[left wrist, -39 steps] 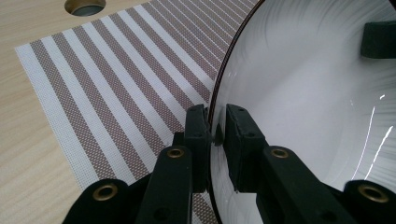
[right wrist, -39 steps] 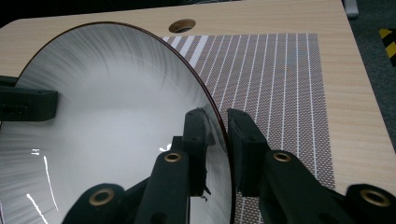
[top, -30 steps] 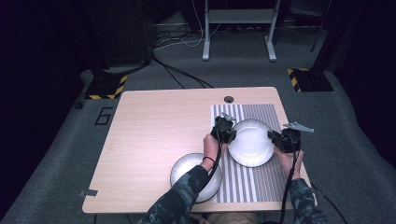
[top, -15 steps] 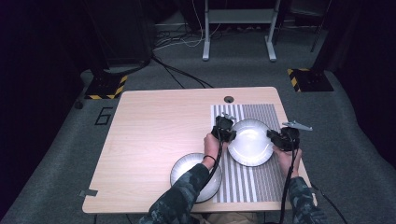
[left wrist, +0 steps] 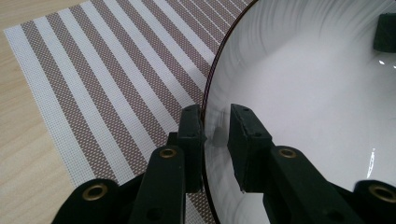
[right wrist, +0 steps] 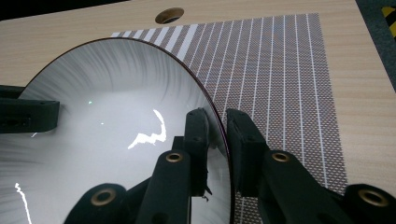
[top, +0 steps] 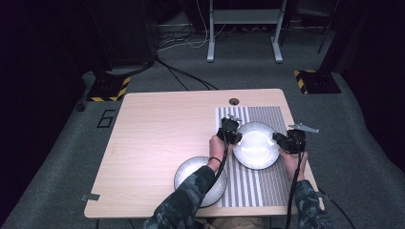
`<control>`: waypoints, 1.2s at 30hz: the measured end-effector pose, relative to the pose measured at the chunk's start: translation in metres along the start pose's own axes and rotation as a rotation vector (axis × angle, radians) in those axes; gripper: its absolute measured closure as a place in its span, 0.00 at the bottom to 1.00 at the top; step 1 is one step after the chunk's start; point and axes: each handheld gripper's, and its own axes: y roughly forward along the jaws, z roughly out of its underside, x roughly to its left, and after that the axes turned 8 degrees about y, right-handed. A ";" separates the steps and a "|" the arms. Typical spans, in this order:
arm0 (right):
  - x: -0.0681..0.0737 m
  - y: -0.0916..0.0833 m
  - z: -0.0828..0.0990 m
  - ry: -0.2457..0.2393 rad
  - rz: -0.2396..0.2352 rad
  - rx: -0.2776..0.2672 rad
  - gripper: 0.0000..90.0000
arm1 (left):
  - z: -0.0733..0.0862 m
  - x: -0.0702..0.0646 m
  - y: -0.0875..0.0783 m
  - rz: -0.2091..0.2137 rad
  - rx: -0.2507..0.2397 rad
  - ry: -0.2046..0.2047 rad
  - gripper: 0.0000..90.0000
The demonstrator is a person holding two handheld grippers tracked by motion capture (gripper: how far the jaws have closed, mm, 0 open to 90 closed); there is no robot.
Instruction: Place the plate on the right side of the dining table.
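A white plate (top: 256,145) with a thin dark rim sits over the striped placemat (top: 267,117) on the right half of the table. My left gripper (top: 237,137) is at its left rim. In the left gripper view the jaws straddle the plate (left wrist: 317,93) rim, one outside and one inside, and the gripper (left wrist: 217,121) is shut on it. My right gripper (top: 282,140) holds the opposite rim. In its own view the gripper (right wrist: 217,123) pinches the plate (right wrist: 116,116) edge. I cannot tell whether the plate rests on the mat or hangs just above it.
A second white bowl (top: 186,174) lies at the table's (top: 162,129) front, half on the mat's left edge, partly under the person's left forearm. A cable hole (top: 233,101) is at the back edge. Bare wood stretches to the left.
Almost nothing differs; the plate and both grippers stay in place, with the left gripper nudged slightly toward the back.
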 end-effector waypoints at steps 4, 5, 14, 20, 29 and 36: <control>-0.001 0.002 0.000 0.007 0.005 0.006 0.88 | -0.002 0.001 0.003 0.002 0.016 0.002 0.82; -0.002 0.003 0.000 0.010 0.005 0.008 0.88 | -0.002 0.001 0.003 0.004 0.019 -0.003 0.82; -0.005 0.009 0.000 0.023 0.013 0.020 0.89 | -0.005 0.004 0.012 -0.003 0.048 -0.020 0.80; -0.007 0.014 0.000 0.043 0.015 0.036 0.89 | -0.007 0.006 0.019 0.002 0.074 -0.038 0.80; -0.012 0.023 0.000 0.081 0.021 0.061 0.89 | -0.009 0.008 0.028 0.004 0.110 -0.056 0.79; -0.012 0.029 0.001 0.088 0.042 0.076 0.89 | -0.010 0.009 0.034 0.003 0.144 -0.066 0.78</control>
